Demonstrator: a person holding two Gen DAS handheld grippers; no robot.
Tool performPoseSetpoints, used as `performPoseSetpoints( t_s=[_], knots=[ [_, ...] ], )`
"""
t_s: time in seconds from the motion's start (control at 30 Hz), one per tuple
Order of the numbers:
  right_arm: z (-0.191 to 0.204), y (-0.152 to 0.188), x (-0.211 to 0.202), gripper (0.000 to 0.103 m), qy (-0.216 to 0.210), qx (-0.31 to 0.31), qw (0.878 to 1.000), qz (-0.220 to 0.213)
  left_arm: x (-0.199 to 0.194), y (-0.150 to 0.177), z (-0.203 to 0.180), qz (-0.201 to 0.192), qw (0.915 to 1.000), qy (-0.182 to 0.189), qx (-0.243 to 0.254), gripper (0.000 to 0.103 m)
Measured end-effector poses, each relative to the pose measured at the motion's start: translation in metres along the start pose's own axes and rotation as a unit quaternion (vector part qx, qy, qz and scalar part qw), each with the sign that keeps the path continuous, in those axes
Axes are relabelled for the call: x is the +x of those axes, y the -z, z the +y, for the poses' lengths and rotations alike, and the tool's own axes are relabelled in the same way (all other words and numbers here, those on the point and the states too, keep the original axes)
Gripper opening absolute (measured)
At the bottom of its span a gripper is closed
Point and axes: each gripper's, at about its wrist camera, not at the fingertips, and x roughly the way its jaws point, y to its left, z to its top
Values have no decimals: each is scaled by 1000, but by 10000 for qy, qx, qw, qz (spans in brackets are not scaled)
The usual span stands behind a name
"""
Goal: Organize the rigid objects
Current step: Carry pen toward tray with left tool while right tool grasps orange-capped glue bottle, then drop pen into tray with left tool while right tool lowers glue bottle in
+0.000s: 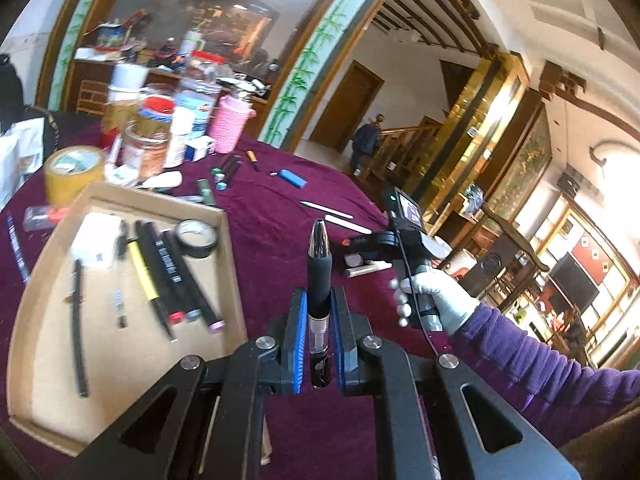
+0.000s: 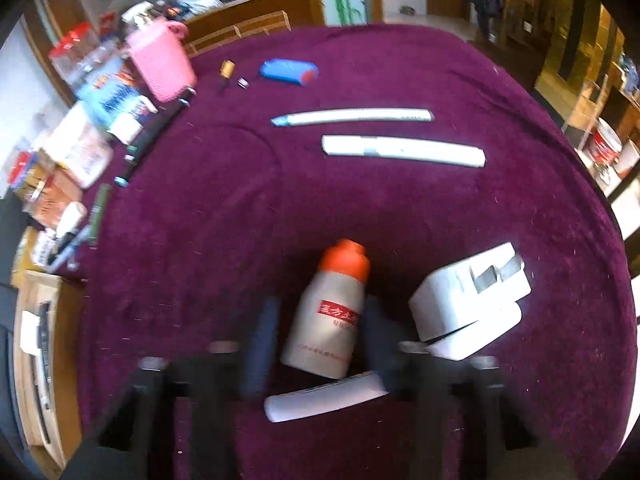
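Gripped a black pen [image 1: 319, 264] in the left gripper [image 1: 320, 292], blue pads narrowed onto its clear barrel, silver tip pointing away over the purple-clothed bench [image 1: 280, 208]. Just left of it, saw a cardboard tray [image 1: 236, 280] on the bench, holding several dark markers, a yellow highlighter [image 1: 142, 268], a white box and a roll of black tape [image 1: 197, 238]. To the right, watched a gloved right hand [image 1: 436, 296] in a purple sleeve holding the other tool low over the cloth. Straddled a white bottle with an orange cap [image 2: 328, 320] with the right gripper [image 2: 322, 304], fingers fairly narrow on either side of it; through the blur, could not tell whether the pads pressed on it. Found a white tube [image 2: 324, 398] lying across just below the bottle and a white plug adapter [image 2: 468, 300] just beside it on the right. Farther out, noted two long white pens [image 2: 352, 116] lying side by side but apart, then a blue lighter [image 2: 288, 69], and a pink basket [image 2: 162, 64] among crowded jars and boxes at the far left edge.
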Motion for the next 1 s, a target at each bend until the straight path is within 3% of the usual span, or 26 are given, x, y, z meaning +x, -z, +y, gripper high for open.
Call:
performPoseSetpoints(
  t_s=[0.13,0.33,0.5,0.7,0.83,1.0],
  knots=[
    [-10,2,-9,29,-244,203,9995,-59,-23,0,21,-126,9995,-183,-236,11],
    [-2,18,-53,29,-1077,257,9933,-342,-49,5,46,-114,9981,-379,-463,11],
    [46,45,-88,30,-1908,-155,9809,-354,-52,8,66,142,9957,-551,-727,11],
    [121,81,-101,30,-2782,-760,9575,35,-40,2,89,470,9913,-733,-990,11],
    [166,107,-100,30,-3077,-1076,9449,314,-25,2,100,670,9884,-739,-1147,11],
    [205,131,-93,30,-3130,-1381,9381,538,-6,2,112,865,9848,-767,-1299,11]
  ],
)
